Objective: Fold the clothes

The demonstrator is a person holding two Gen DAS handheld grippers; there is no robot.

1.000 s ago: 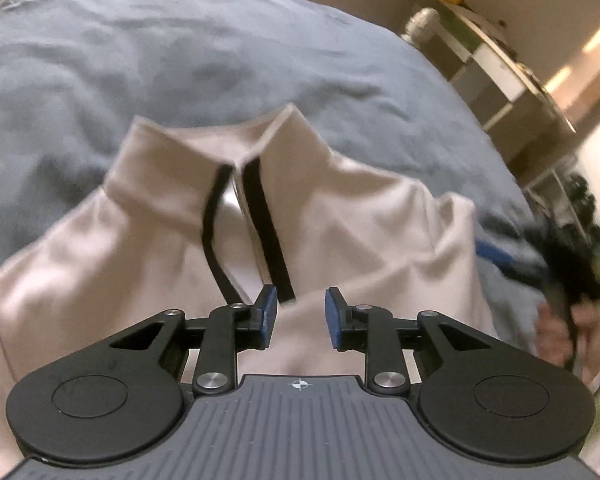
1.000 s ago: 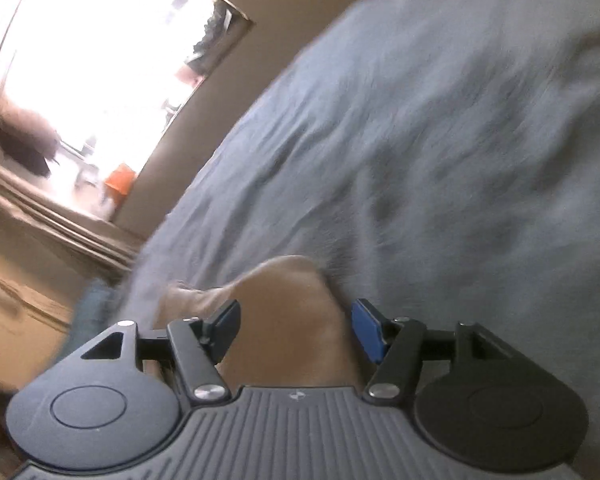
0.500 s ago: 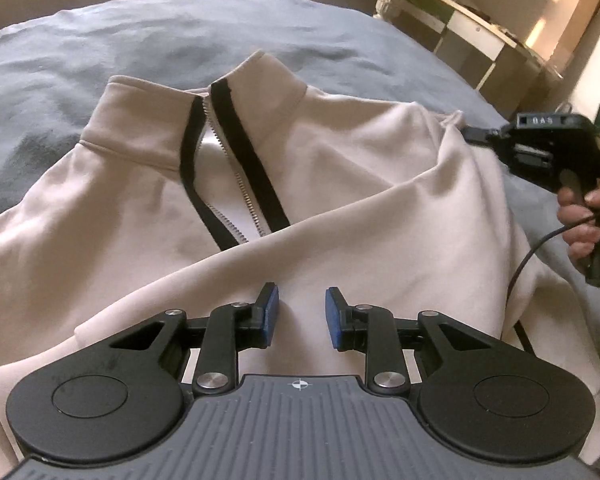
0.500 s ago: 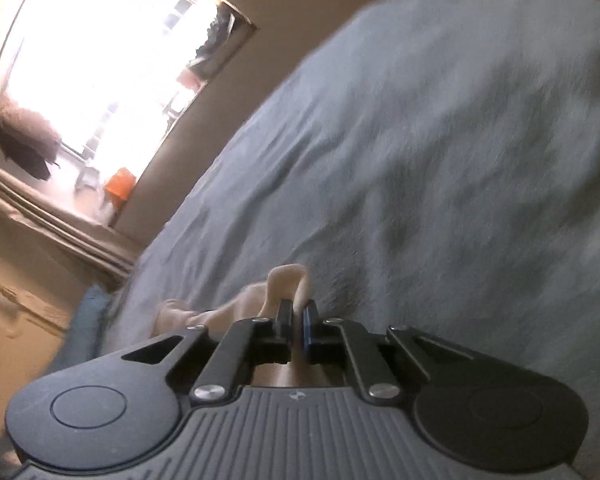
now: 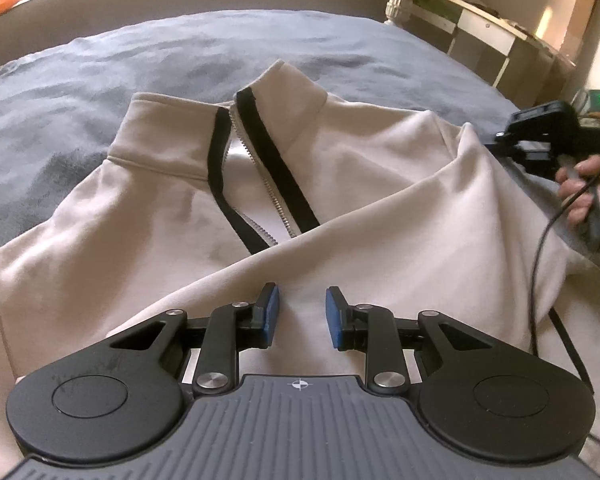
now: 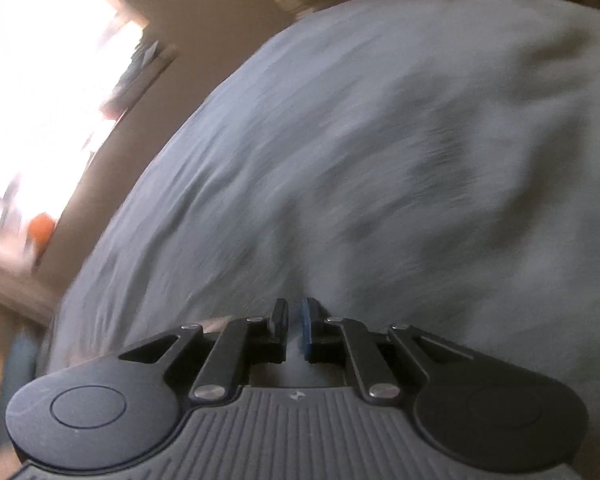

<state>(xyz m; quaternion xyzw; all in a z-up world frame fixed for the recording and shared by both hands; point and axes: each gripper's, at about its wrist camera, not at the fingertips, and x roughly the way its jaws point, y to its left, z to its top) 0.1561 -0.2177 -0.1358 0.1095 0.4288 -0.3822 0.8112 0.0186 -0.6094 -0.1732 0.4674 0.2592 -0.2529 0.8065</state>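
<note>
A beige half-zip pullover (image 5: 380, 184) with black zip trim lies chest-up on the grey-blue bed cover (image 5: 140, 60). One sleeve is folded across its chest. My left gripper (image 5: 302, 312) hovers open just over that fold, with nothing between its blue pads. At the right edge of the left wrist view, a hand (image 5: 584, 188) holds my right gripper (image 5: 500, 138) against the raised shoulder edge of the pullover. The right wrist view is blurred: the right gripper (image 6: 295, 316) has its jaws nearly together over the bed cover (image 6: 420, 160). The pinched cloth barely shows.
A bedpost knob (image 5: 398, 2) and pale shelving (image 5: 488, 36) stand past the far right corner of the bed. A black cable (image 5: 540, 264) trails over the pullover's right side. A bright window (image 6: 40, 100) lies to the left in the right wrist view.
The right gripper went from open around beige cloth to shut on it, then swung, and the cloth dropped out of its view. The left camera drew back, showing more of the pullover.
</note>
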